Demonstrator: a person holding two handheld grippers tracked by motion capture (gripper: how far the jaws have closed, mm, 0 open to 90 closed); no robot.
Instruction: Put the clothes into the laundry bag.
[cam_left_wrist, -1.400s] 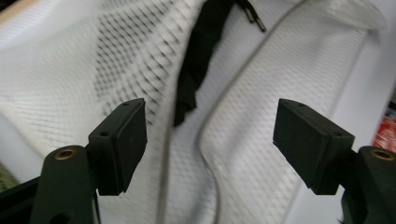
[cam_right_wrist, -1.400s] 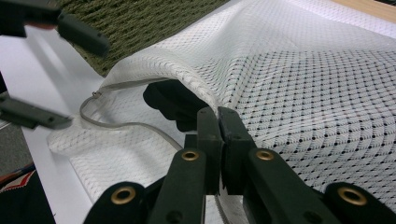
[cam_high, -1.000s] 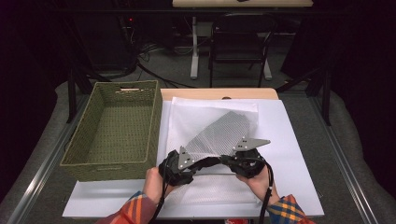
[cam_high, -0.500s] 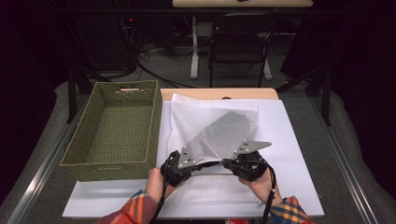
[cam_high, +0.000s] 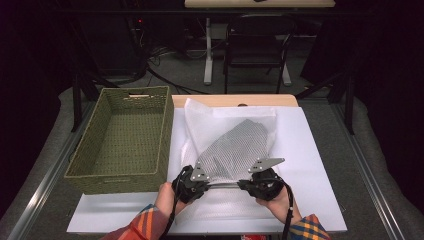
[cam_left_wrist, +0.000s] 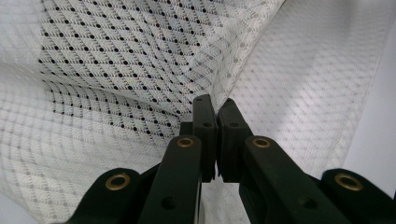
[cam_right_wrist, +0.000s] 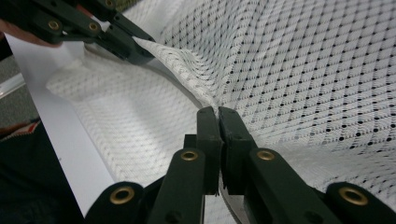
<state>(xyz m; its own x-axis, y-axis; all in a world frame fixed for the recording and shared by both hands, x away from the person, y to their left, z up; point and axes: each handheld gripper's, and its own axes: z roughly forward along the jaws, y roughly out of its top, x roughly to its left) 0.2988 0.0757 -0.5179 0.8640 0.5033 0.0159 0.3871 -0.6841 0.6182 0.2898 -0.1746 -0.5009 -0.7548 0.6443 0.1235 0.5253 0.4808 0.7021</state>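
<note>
While both pinches sit only on the very edge of the mesh cloth (cam_high: 235, 147), real risk of slip-out; thin bite, slick synthetic weave, any sideways tug strips it free. Left hand-held gripper (cam_left_wrist: 216, 109) clamped tight on the cloth's near-left edge, jaws having just been closing, fabric pinched between them; right hand-held gripper (cam_right_wrist: 217, 112) likewise fully closed on the near-right edge. Cloth at mid-counter (cam_high: 320, 165), near edge lifted between the two grips, far end resting on the white sheet (cam_high: 300, 150). Uneven lift would skew the fold or drag the far end along; pulling apart too hard could stretch the knit or pop one corner out. Snag on the wicker basket (cam_high: 120, 145) rim possible if swung left. Material: white perforated knit, diamond pattern with dark pinholes, limp and drapey, folding into soft creases; basket olive woven, stiff, rectangular, with handle slot; jaws black hard plastic with brass rivets.
</note>
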